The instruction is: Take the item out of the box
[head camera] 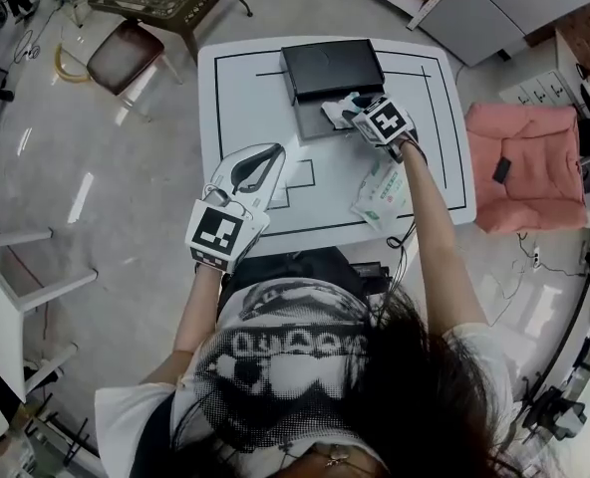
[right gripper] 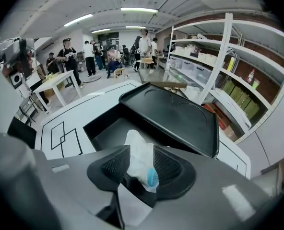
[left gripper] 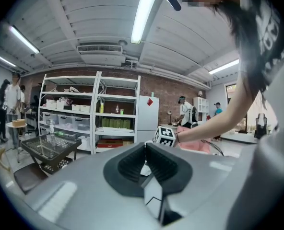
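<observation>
Box (head camera: 332, 68) on table (head camera: 245, 98), packet (head camera: 383, 195) nearer, right

Left gripper (left gripper: 144, 145) held out, its dark ribbed jaws closed tip to tip.
Past it a person's bare forearm (left gripper: 214, 126) reaches across; white shelves (left gripper: 91, 114), a white fridge (left gripper: 147, 116) and a wire cart (left gripper: 51, 147) stand near a brick wall.

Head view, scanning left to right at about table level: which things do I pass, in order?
brown-seated chair → left claw → black box → pink cushion. The right claw and the white packet overlap the box, so both are left out.
</observation>
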